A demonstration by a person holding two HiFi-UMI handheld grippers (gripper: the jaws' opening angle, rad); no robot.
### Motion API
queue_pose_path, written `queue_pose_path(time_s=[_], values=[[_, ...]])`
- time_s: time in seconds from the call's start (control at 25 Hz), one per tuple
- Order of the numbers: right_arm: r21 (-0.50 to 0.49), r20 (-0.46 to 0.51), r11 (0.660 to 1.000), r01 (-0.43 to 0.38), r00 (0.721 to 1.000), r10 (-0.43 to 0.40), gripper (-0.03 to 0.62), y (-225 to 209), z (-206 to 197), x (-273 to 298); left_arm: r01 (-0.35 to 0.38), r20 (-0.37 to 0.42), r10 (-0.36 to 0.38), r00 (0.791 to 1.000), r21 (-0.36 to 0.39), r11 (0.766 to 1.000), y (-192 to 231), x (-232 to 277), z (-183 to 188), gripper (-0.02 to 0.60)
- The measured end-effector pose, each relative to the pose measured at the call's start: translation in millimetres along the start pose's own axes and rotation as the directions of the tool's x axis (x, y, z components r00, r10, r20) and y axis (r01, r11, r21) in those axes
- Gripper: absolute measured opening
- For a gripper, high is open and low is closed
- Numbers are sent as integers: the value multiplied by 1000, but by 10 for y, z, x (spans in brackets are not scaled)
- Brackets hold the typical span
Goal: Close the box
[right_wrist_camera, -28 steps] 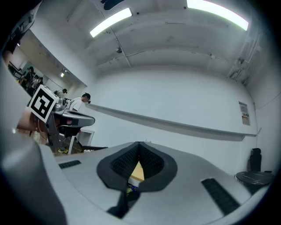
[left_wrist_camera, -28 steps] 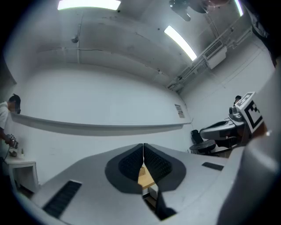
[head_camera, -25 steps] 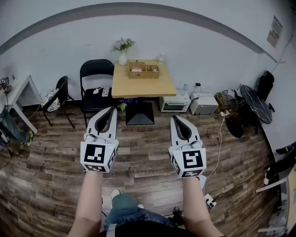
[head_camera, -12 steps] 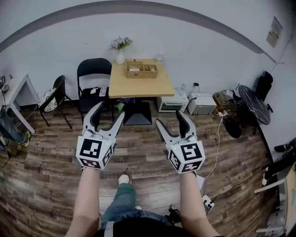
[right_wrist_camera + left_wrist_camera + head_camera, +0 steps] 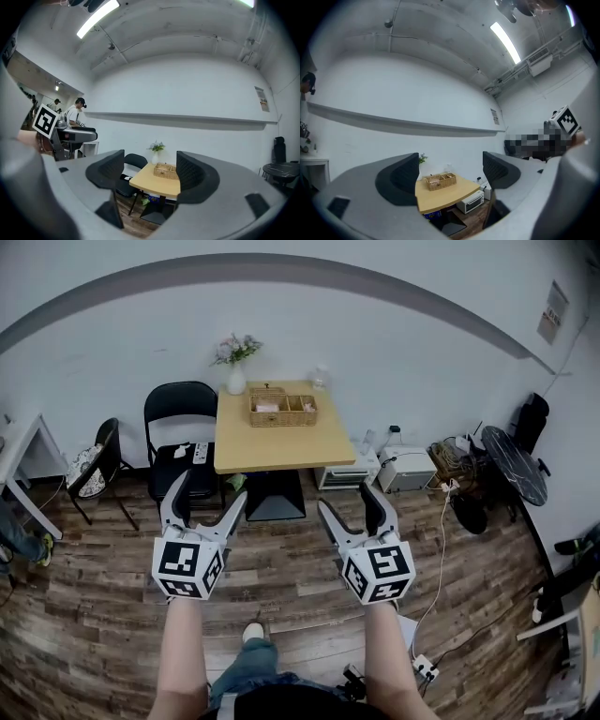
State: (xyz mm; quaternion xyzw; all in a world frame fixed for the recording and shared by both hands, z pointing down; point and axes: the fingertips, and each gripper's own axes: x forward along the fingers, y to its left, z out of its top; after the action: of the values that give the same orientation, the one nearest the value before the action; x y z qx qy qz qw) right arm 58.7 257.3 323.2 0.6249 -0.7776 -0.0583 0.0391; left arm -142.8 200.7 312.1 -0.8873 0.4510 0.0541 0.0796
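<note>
A wicker box (image 5: 281,409) with an open top stands at the far side of a small wooden table (image 5: 281,439). It also shows in the left gripper view as the wicker box (image 5: 439,180), and in the right gripper view as the wicker box (image 5: 165,171). My left gripper (image 5: 208,498) and right gripper (image 5: 347,502) hang side by side in the air, short of the table and well apart from the box. Both have just been opening and now stand open, with nothing between their jaws.
A vase of flowers (image 5: 234,367) stands at the table's far left corner. A black chair (image 5: 178,442) sits left of the table, and another chair (image 5: 94,465) further left. A toaster oven (image 5: 345,472), a white appliance (image 5: 408,470) and cables lie on the wooden floor at right.
Both grippers went from shut to wide open. Both hands moved forward towards the table, which now looks nearer in the two gripper views.
</note>
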Motion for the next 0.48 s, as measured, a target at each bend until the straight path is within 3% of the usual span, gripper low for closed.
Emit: queue_pose_path(time_s=[0.48], values=[[-26,-11,998,62,998,-62,345,-159,-27,1348,31,11,-31,999,17,999,954,995,-274,411]])
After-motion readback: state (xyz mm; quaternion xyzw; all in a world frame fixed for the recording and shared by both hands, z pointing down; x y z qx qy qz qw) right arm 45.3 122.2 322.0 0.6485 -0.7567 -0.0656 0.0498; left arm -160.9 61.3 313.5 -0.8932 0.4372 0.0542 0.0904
